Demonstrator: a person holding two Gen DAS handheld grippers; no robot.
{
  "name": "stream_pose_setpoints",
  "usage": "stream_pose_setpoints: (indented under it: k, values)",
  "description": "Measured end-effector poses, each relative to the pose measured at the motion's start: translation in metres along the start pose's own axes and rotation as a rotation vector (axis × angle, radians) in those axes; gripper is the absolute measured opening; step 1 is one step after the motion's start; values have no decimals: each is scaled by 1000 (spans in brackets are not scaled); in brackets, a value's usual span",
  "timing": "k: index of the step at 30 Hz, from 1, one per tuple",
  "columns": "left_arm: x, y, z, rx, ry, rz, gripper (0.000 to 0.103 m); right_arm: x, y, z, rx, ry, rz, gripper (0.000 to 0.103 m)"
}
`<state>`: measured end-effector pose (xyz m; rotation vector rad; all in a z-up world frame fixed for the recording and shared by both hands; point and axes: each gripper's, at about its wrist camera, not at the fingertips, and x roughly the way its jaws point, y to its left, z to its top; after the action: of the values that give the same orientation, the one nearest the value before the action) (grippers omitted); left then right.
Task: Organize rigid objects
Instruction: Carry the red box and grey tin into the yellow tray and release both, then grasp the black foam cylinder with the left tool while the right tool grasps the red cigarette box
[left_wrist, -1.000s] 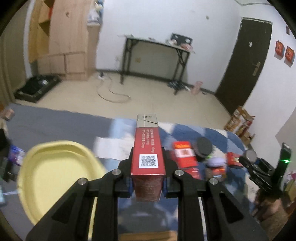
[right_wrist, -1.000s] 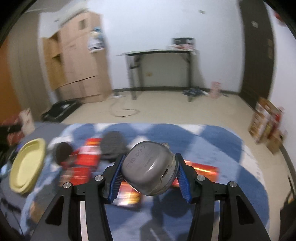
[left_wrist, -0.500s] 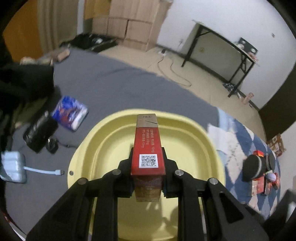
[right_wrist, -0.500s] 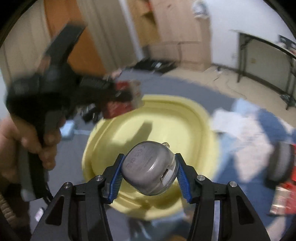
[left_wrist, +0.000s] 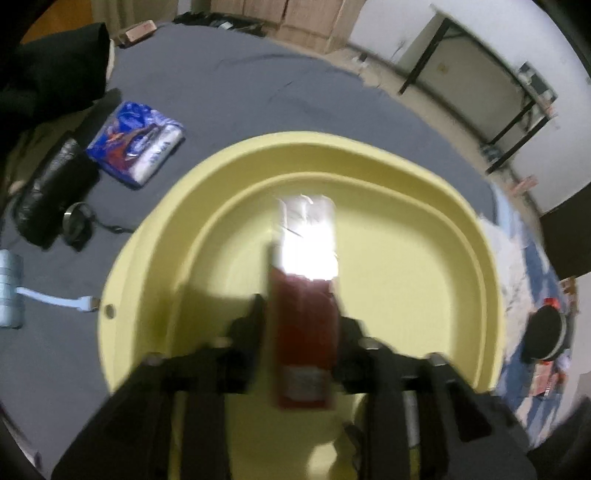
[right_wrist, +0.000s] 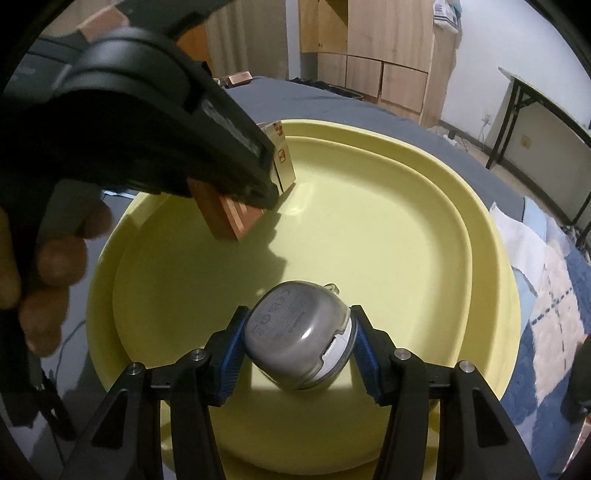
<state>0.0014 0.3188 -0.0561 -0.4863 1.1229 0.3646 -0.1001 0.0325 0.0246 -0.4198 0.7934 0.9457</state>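
Both grippers point steeply downward, side by side. The left gripper (left_wrist: 301, 328) has black fingers (left_wrist: 243, 332) flanking a red box (left_wrist: 303, 332); its jaws have just been opening, the box is between them, and blur hides whether the pads press on it. In the right wrist view the left gripper's dark body fills the upper left, with a bare hand (right_wrist: 44, 266) curled around its handle. The right gripper (right_wrist: 297, 341) has blue-padded fingers (right_wrist: 232, 350) on either side of a rounded grey device (right_wrist: 295, 339); its jaws have just been opening, and thin gaps show beside the pads.
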Motion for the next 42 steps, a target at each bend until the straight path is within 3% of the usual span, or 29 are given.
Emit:
stream_pose_setpoints:
  k: [2,5,7,10,15,18,21,23,26,31,33,36,38,39,40,41,42]
  values:
    - [-23,-3,2,11,-74,8,80,-17,0,6,1,-62,-5,92]
    - [-67,-19,4,57,-206,6,103,-66,-26,1,69,-146,-2,102]
    - [-94,-40,0,119,-259,-55,103,-107,-51,-14,127,-202,-32,103]
    - [-117,-91,-19,257,-269,-144,103,-176,-109,-60,239,-245,-122,103]
    - [-109,-185,-66,442,-176,-246,103,-263,-211,-149,402,-231,-360,103]
    - [-77,-233,-81,459,-51,-233,103,-299,-260,-199,545,-196,-476,103]
    - [-56,-268,-92,489,-45,-178,103,-328,-308,-252,750,-228,-550,103]
    - [-44,-278,-91,466,-45,-156,103,-326,-333,-272,880,-231,-539,103]
    - [-36,-285,-85,435,-40,-191,103,-313,-353,-276,956,-219,-520,103]
    - [-25,-298,-81,453,-69,-136,103,-263,-368,-252,953,-168,-542,103]
    - [-19,-303,-84,468,-67,-140,103,-258,-369,-251,959,-140,-561,103]
    - [-15,-312,-93,554,-131,-103,103,-232,-372,-250,974,-103,-562,103]
    - [-10,-314,-94,558,-121,-124,102,-213,-380,-254,972,-83,-568,103]
    - [-8,-314,-93,553,-118,-130,99,-206,-383,-253,956,-75,-581,103]
    - [-7,-314,-91,544,-112,-134,90,-197,-386,-251,929,-67,-599,103]
    - [-5,-314,-89,533,-102,-145,73,-194,-387,-251,914,-63,-609,103]
    - [-2,-313,-86,519,-87,-156,63,-192,-387,-250,897,-63,-620,103]
